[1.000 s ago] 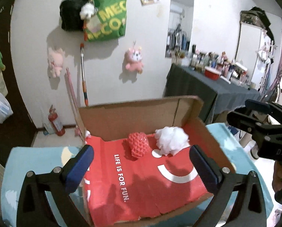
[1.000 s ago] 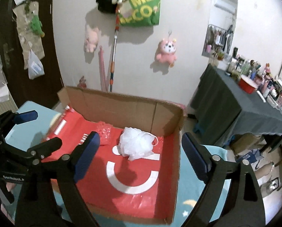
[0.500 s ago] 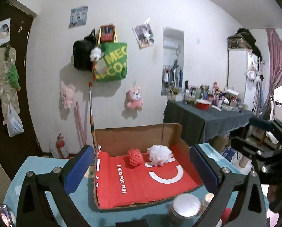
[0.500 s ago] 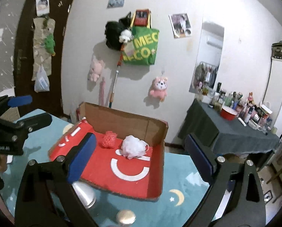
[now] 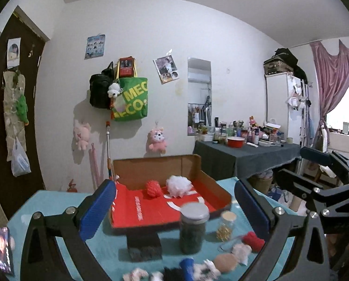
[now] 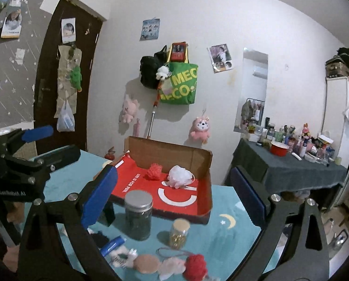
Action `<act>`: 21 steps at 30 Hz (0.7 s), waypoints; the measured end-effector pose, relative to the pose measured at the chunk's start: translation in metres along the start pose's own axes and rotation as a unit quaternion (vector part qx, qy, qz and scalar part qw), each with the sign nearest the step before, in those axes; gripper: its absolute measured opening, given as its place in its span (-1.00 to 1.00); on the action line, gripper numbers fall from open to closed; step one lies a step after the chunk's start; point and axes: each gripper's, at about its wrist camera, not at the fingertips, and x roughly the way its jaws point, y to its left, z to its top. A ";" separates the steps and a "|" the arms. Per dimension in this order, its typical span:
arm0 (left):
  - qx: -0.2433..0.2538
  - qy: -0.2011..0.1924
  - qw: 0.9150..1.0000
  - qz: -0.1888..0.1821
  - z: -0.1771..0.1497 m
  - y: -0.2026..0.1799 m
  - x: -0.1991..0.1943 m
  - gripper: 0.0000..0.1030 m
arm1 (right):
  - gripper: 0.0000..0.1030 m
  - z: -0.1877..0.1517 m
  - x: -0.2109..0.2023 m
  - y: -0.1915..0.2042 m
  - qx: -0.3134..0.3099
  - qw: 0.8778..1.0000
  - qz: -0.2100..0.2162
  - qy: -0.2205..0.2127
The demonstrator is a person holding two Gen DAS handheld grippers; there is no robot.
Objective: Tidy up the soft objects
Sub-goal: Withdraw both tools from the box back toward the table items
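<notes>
A cardboard box with a red lining [image 5: 217, 188] [image 6: 203, 202] stands on the teal table. In it lie a red mesh puff [image 5: 154, 187] [image 6: 154, 171] and a white mesh puff [image 5: 179, 185] [image 6: 180, 176]. Near the table's front edge lie more soft things: a red puff [image 6: 195, 267] [image 5: 252, 241], a pale pink puff [image 6: 172, 265], a round beige sponge [image 6: 146, 264] [image 5: 226, 262] and a black soft item [image 6: 99, 237]. My left gripper [image 5: 174, 208] is open and empty. My right gripper [image 6: 174, 197] is open and empty. Both are held back from the box.
A tall jar with a silver lid [image 6: 138, 214] [image 5: 193, 229] and a small cork-topped jar [image 6: 179, 233] [image 5: 226, 224] stand before the box. A blue tube [image 6: 112, 244] lies by the soft things. A phone [image 5: 3, 253] lies at the left. A cluttered dark side table [image 6: 289, 166] stands at the right.
Both grippers have pulled back and up from over the box. The jars and the soft things at the table's front have come into view. Both stay open.
</notes>
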 end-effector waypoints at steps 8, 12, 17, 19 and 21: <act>-0.031 0.020 0.999 -0.007 -0.051 -0.006 -0.016 1.00 | 0.99 -0.044 -0.037 0.016 0.006 1.000 -0.027 -0.014; -0.036 0.036 0.999 0.002 -0.071 -0.002 -0.015 1.00 | 0.99 -0.070 -0.042 0.021 0.013 0.999 -0.045 -0.006; -0.039 0.049 0.998 0.012 -0.089 0.003 -0.013 1.00 | 0.99 -0.095 -0.039 0.019 0.019 0.998 -0.055 0.018; -0.039 0.054 0.998 0.013 -0.095 0.002 -0.011 1.00 | 0.99 -0.105 -0.036 0.015 0.035 0.998 -0.051 0.032; -0.038 0.059 0.997 0.018 -0.101 0.003 -0.010 1.00 | 0.99 -0.113 -0.033 0.013 0.043 0.997 -0.052 0.041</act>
